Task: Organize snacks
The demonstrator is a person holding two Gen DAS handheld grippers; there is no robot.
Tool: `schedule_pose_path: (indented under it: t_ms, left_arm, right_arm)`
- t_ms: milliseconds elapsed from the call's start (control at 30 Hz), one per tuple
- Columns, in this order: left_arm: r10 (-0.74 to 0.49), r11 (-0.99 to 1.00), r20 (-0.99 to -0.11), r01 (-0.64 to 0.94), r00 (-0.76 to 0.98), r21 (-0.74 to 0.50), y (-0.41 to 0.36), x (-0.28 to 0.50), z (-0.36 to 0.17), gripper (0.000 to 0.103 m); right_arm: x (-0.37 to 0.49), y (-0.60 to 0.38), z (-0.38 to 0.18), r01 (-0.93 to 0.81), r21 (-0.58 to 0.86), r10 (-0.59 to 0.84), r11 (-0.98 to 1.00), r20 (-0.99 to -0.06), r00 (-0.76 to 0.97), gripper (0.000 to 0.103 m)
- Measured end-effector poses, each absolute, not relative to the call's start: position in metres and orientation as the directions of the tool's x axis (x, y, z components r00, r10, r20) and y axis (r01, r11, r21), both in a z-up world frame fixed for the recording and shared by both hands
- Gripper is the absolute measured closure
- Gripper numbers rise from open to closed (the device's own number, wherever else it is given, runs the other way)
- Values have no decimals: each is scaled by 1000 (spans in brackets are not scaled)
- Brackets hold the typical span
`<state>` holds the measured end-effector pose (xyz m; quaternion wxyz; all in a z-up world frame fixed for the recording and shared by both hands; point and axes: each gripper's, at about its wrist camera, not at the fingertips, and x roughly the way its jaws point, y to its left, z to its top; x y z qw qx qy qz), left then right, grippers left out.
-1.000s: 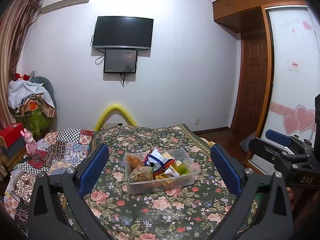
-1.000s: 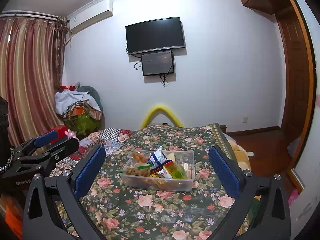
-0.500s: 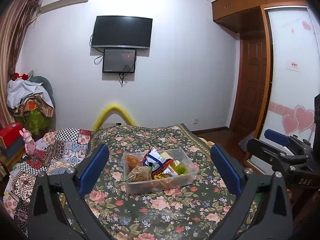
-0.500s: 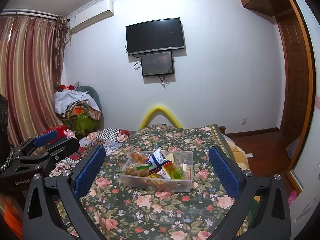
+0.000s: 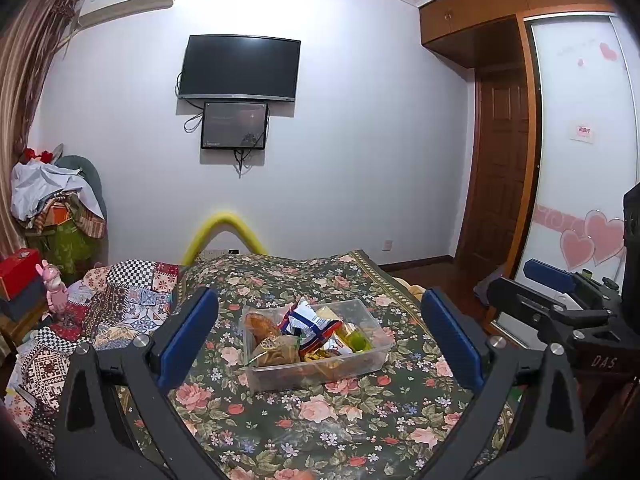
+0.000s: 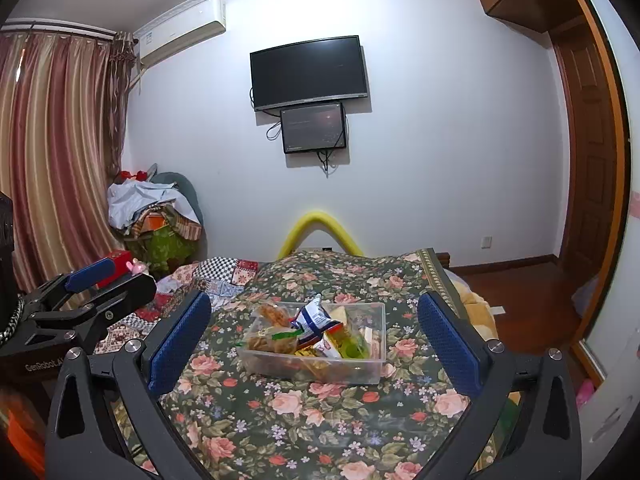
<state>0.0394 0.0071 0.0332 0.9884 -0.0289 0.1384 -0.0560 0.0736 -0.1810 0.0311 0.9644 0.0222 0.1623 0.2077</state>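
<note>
A clear plastic box (image 5: 362,366) (image 6: 374,368) sits on the floral bedspread, filled with several snack packets. A blue and white packet (image 5: 310,322) (image 6: 316,318) stands up in its middle, beside brown snack bags (image 5: 274,350) (image 6: 272,340) and a green item (image 5: 358,342) (image 6: 352,350). My left gripper (image 5: 320,342) is open and empty, held back from the box. My right gripper (image 6: 314,340) is open and empty, also short of the box. Each gripper shows at the edge of the other's view.
The floral bedspread (image 5: 320,416) covers the bed, with a patchwork quilt (image 5: 120,296) at its left. A pile of clothes (image 5: 52,200) and a red box (image 5: 18,270) stand at far left. A wardrobe (image 5: 580,160) and door are right. A TV (image 5: 240,68) hangs ahead.
Both views shifted only slightly; the box sits a touch lower in the left wrist view. Both grippers stay open and empty.
</note>
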Motion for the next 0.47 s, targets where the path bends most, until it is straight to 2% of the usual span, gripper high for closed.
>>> schedule_pose_path:
  t_ms: [467]
  left_arm:
    - [-128,991,-291,107,948,-85,7,44,30,0]
  right_arm:
    - [74,-182,29,-388,108,402,915,-308,862,0]
